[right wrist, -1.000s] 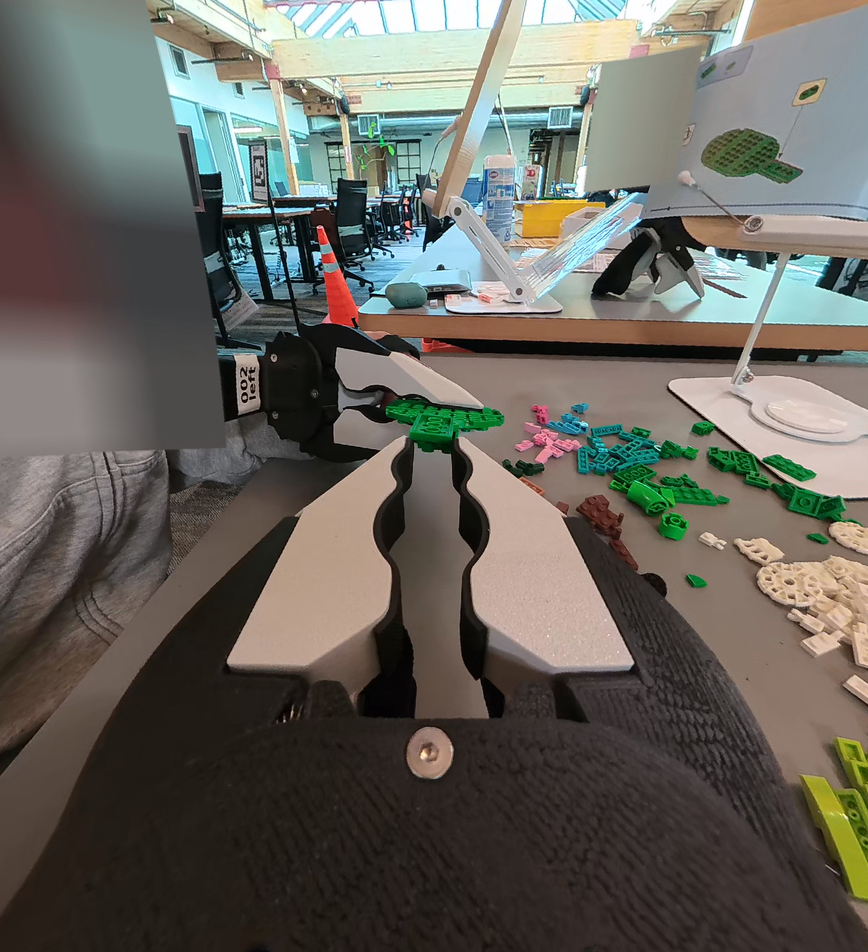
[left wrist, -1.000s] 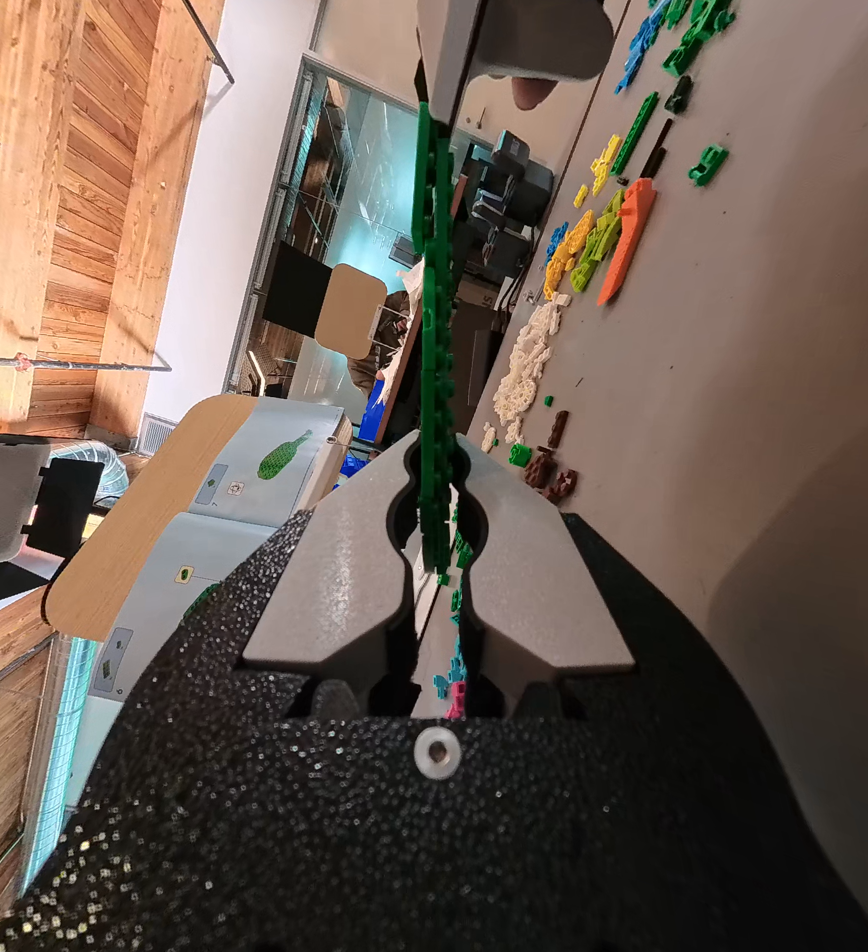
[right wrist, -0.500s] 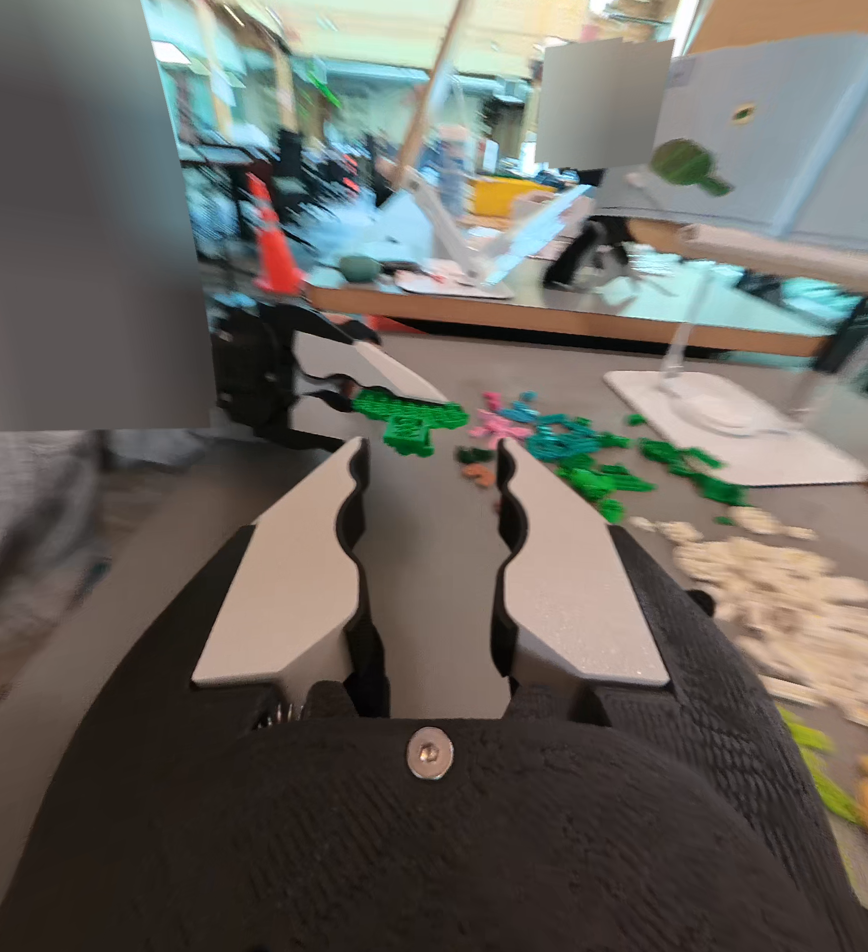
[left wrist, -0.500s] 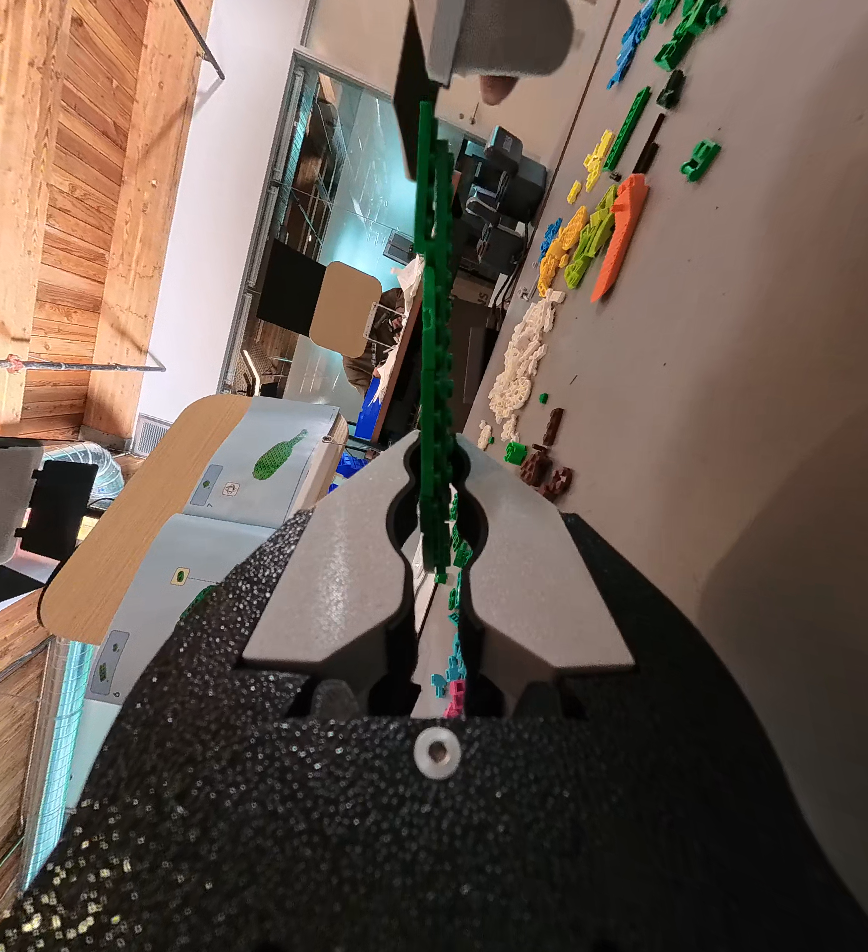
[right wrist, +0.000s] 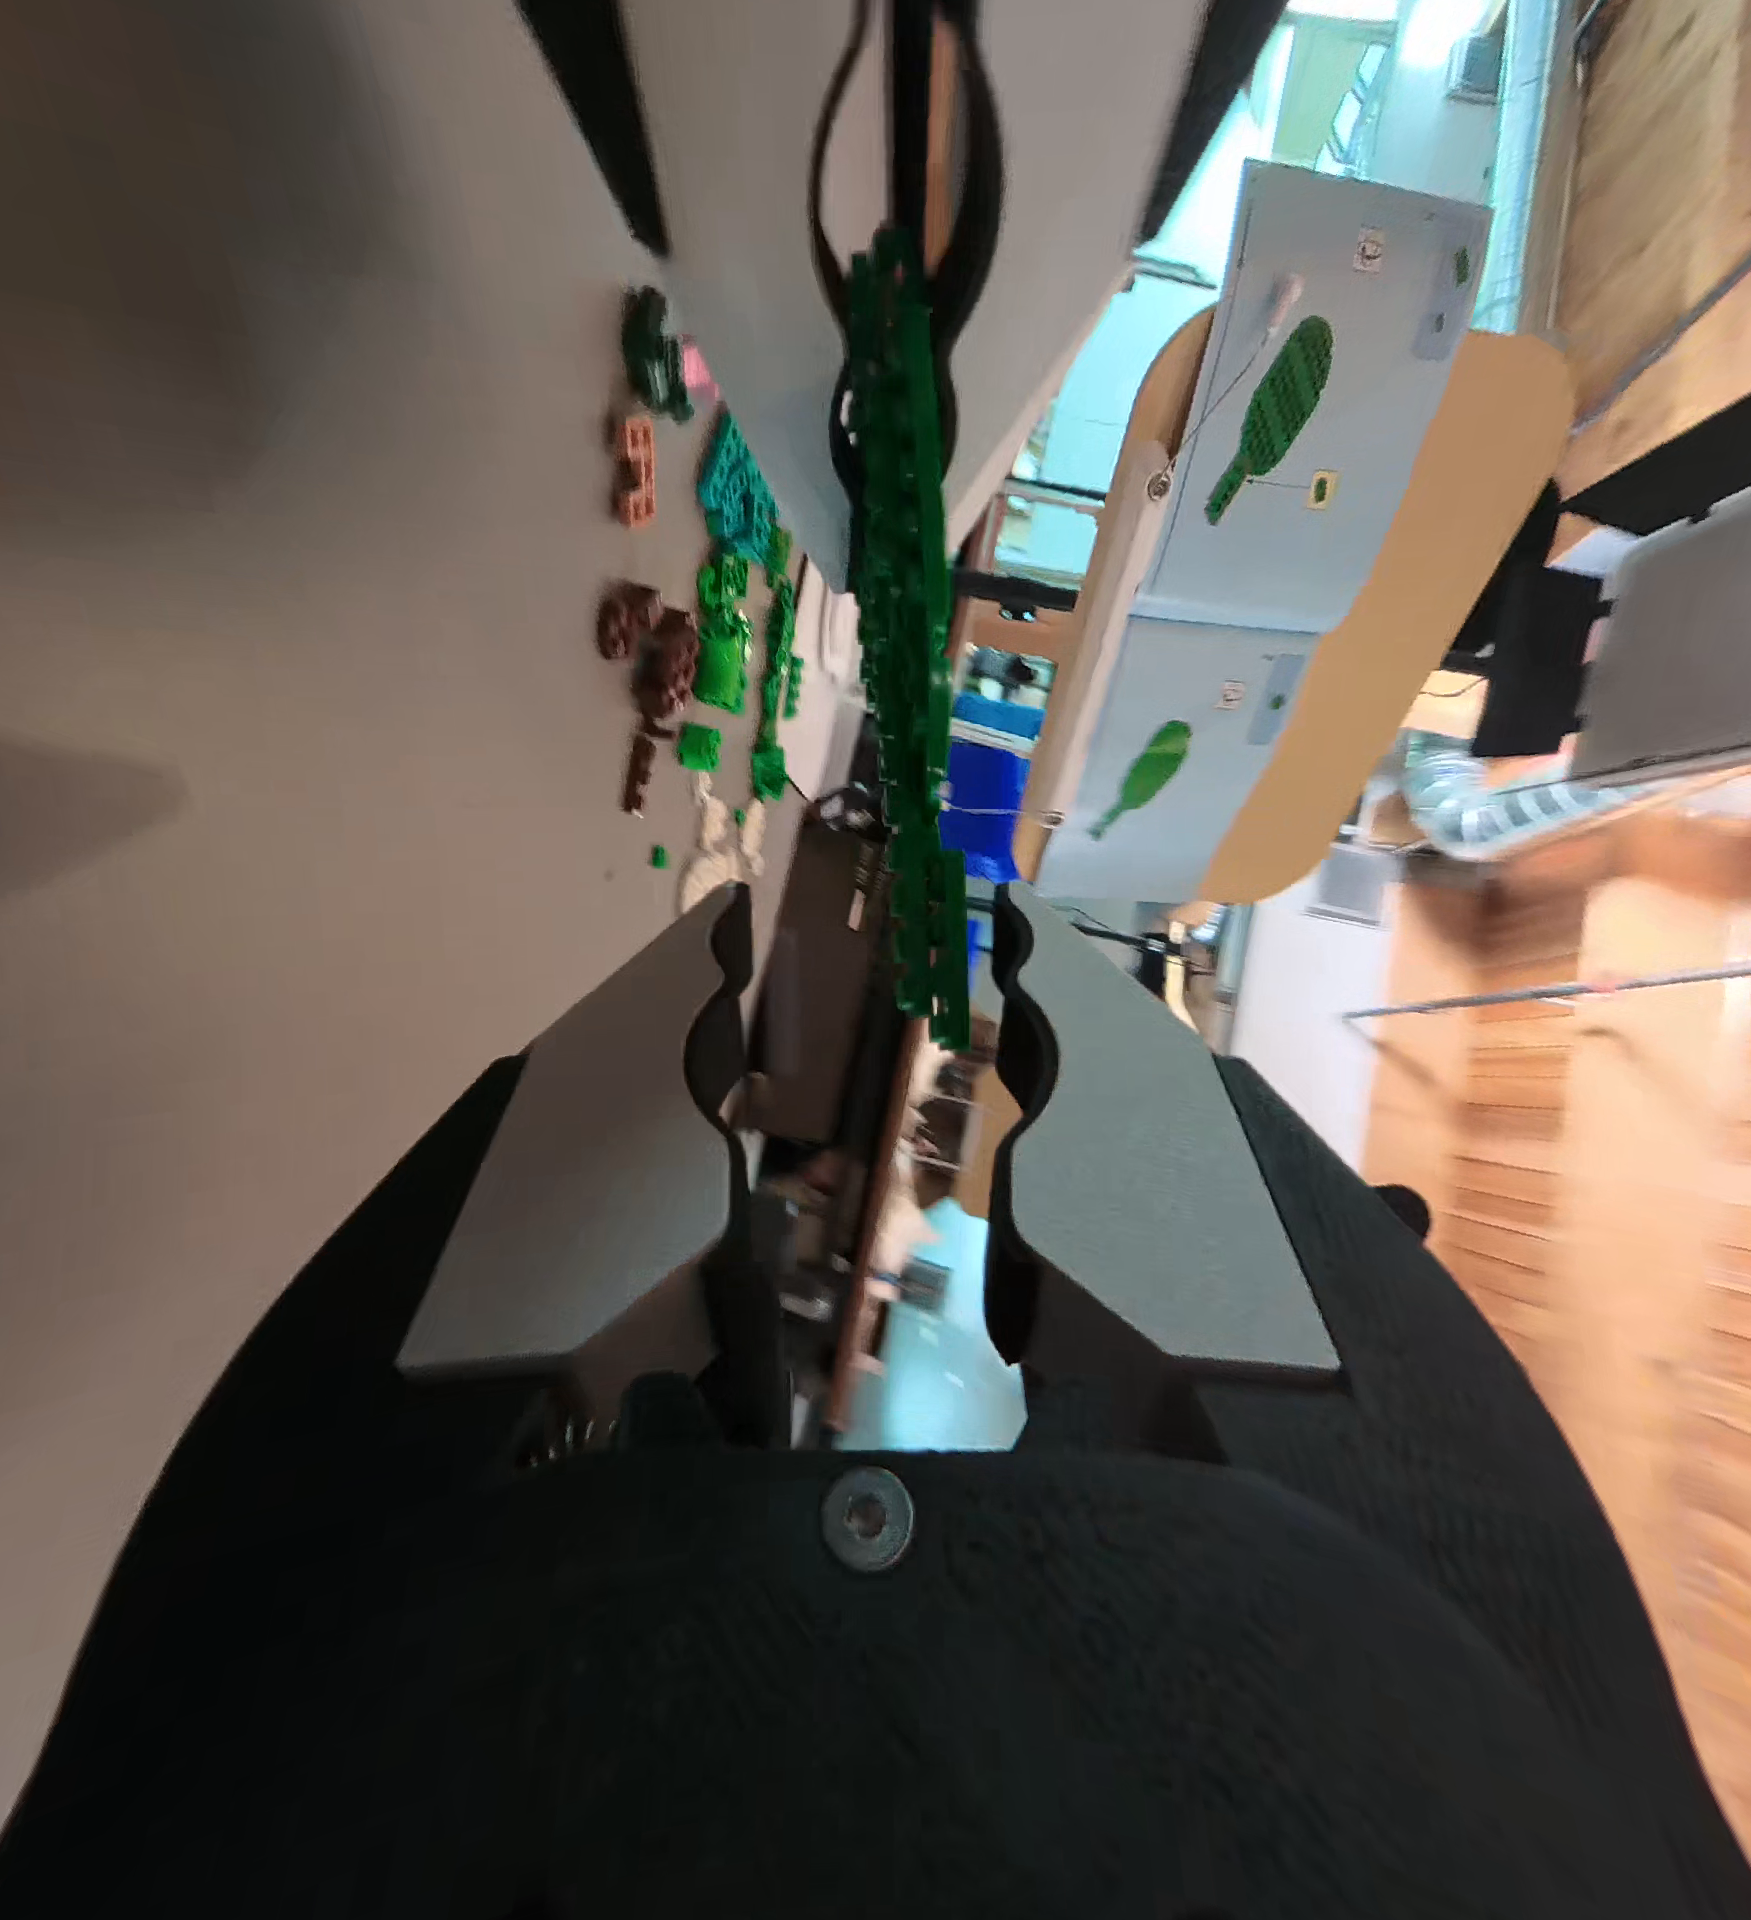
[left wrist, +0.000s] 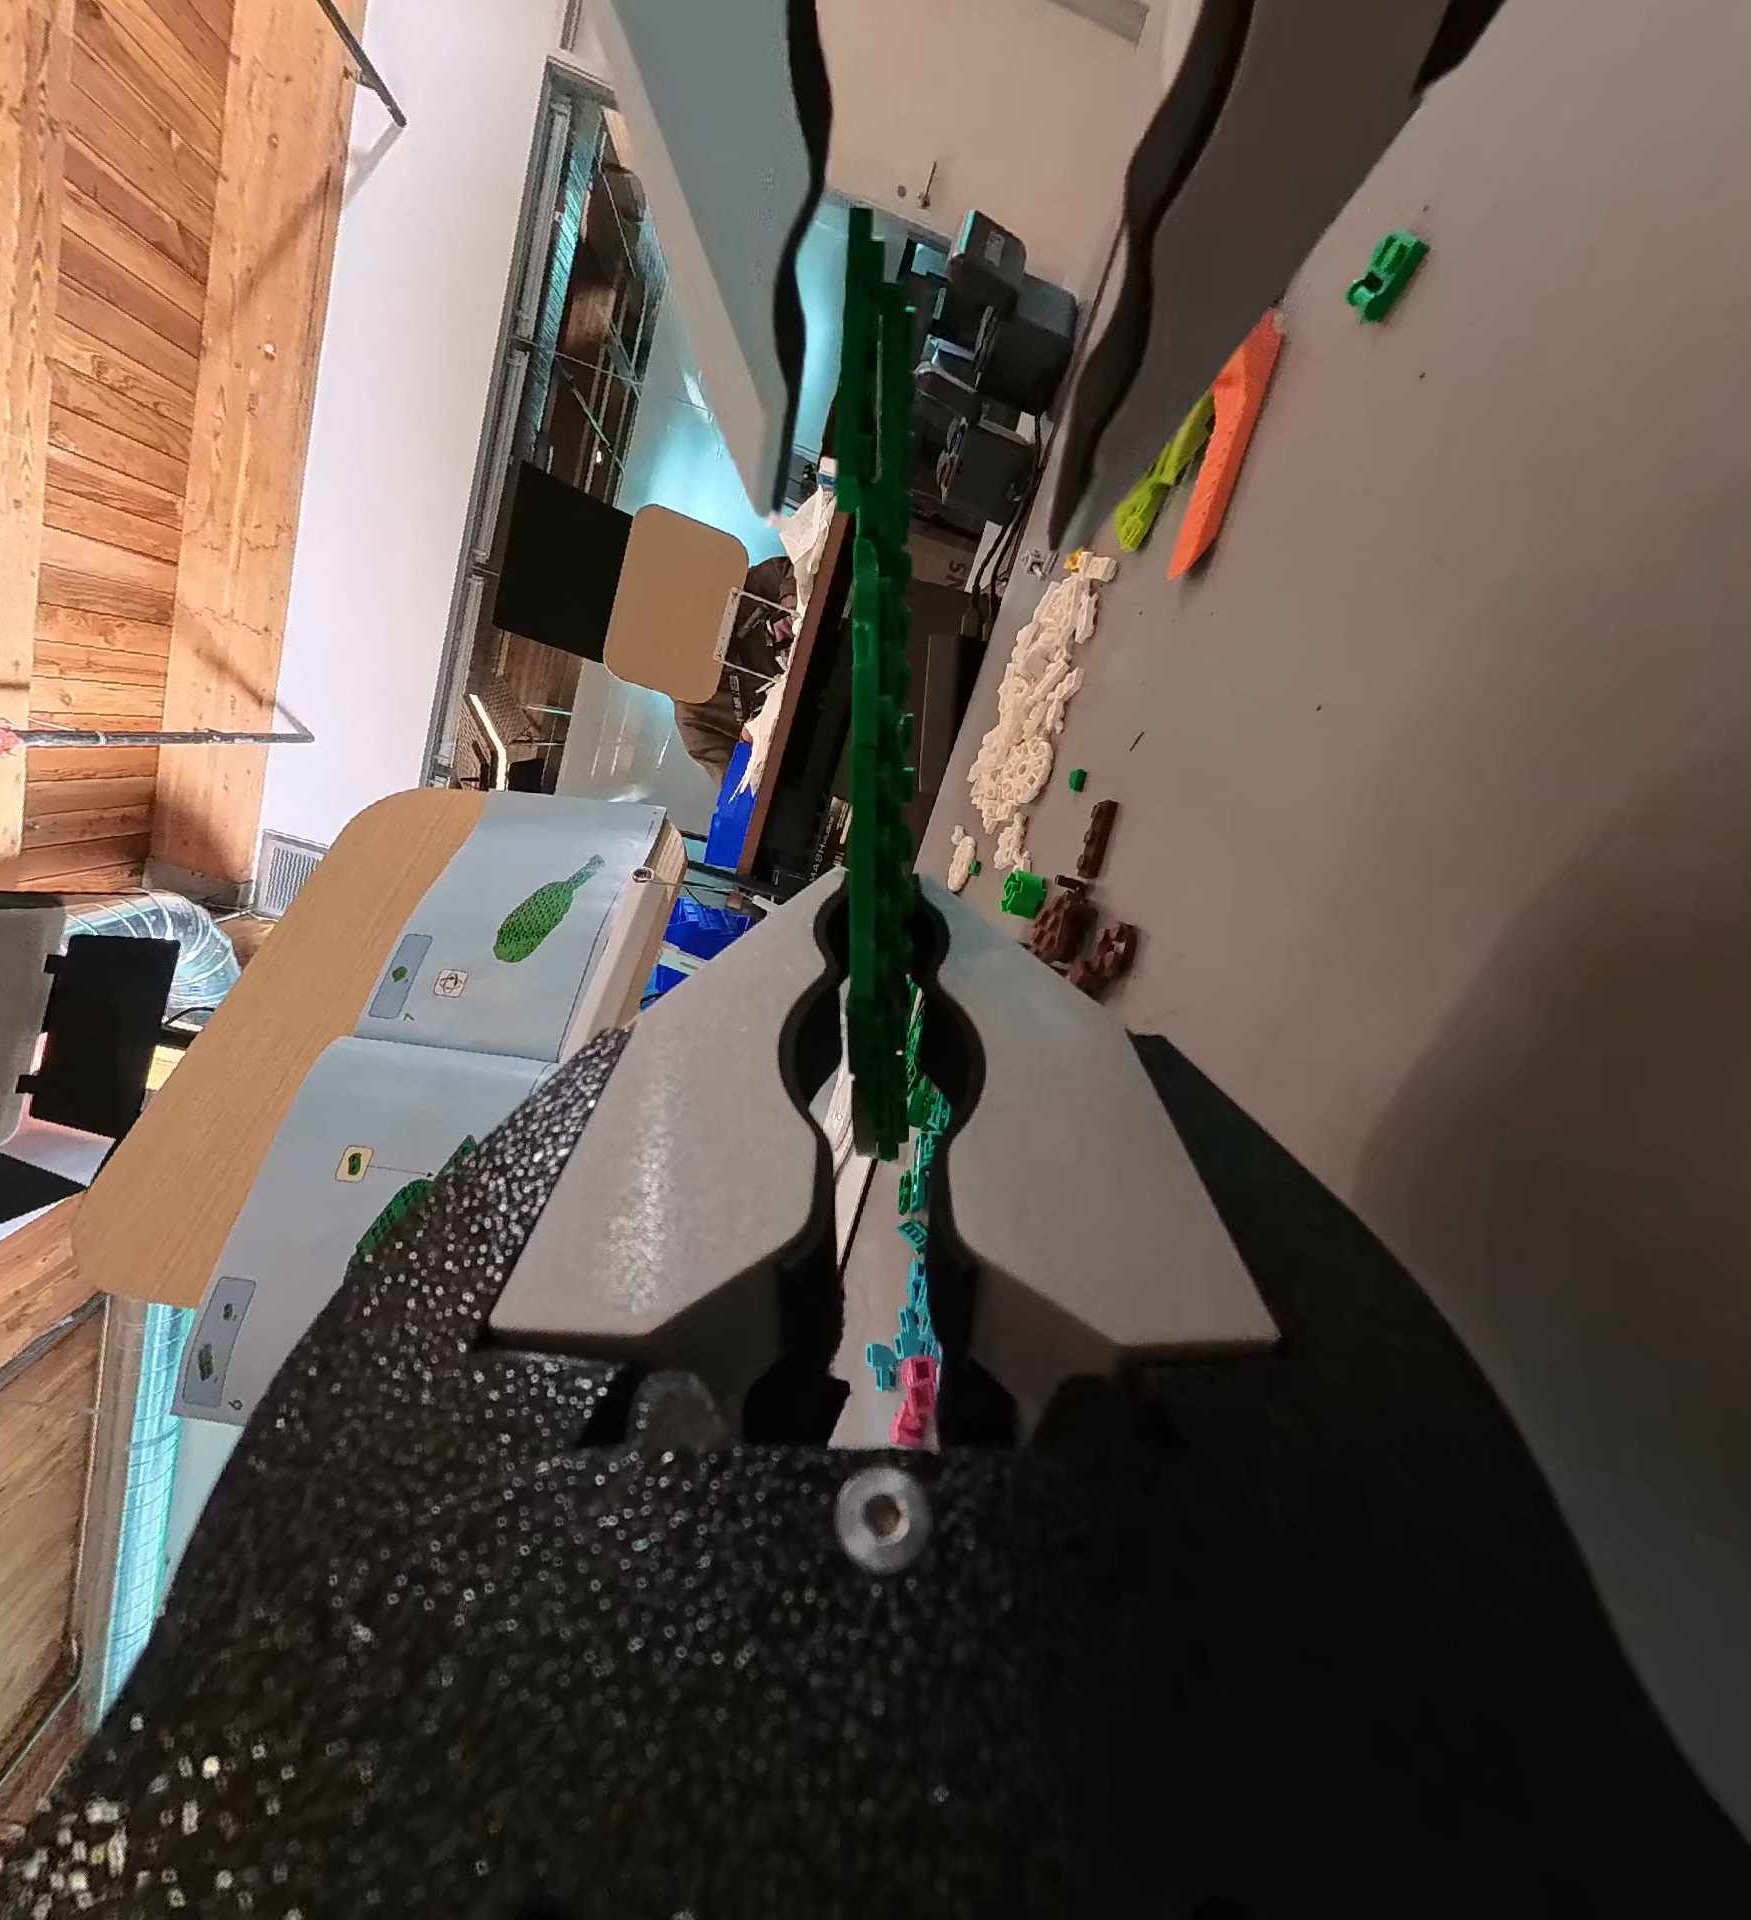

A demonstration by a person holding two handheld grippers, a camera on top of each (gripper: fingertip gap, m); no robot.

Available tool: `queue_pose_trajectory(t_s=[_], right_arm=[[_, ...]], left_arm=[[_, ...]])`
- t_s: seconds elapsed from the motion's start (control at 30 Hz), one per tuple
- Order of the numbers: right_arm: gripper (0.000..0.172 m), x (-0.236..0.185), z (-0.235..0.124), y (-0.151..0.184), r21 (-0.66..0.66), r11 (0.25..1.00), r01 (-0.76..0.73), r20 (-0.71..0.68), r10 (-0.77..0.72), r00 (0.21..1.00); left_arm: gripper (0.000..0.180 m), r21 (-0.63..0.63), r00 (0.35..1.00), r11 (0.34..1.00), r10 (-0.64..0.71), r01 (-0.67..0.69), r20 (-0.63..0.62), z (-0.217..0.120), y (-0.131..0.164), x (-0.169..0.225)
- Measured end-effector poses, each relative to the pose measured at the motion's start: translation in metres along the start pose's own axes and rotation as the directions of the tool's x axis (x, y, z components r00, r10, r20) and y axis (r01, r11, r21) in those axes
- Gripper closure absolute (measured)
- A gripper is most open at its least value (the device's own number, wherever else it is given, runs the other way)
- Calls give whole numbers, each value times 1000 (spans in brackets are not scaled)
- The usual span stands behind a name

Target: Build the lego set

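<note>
Grey table behind: left hand-held gripper clamps green plate assembly; right hand-held gripper gapes around its far edge.

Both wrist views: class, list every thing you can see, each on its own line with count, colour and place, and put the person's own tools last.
Plate assembly: one, dark green, edge-on between the two tools.
White bricks: a heap, on the grey table.
Brown bricks: a few, beside the left tool's tip.
Orange piece: one, far end of table.
Lime bricks: a few, beside the orange piece.
Teal and pink bricks: several, seen between the left fingers.
Instruction booklet: one, pale blue, on a wooden stand.
Left tool: one, grey fingers shut on the plate assembly.
Right tool: one, open, fingers either side of the assembly's end, gaps showing.
</note>
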State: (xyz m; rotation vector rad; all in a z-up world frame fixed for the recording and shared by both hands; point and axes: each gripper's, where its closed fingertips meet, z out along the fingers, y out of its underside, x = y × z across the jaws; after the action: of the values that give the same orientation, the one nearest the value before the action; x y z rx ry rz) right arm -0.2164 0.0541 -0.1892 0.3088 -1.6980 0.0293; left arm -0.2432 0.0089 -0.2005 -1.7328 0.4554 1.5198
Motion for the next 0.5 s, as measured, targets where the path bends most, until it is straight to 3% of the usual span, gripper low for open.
queue_pose_trajectory(t_s=[0.2,0.5], right_arm=[[151,1,2,1,-32,998,46,-31,-47,998],[161,-3,0,2,-7,998,67,-39,-67,997]], left_arm=[[174,0,1000,1000,15,-15,-6,0,-1,2],[175,9,999,999,31,-31,-25,0,-3,7]])
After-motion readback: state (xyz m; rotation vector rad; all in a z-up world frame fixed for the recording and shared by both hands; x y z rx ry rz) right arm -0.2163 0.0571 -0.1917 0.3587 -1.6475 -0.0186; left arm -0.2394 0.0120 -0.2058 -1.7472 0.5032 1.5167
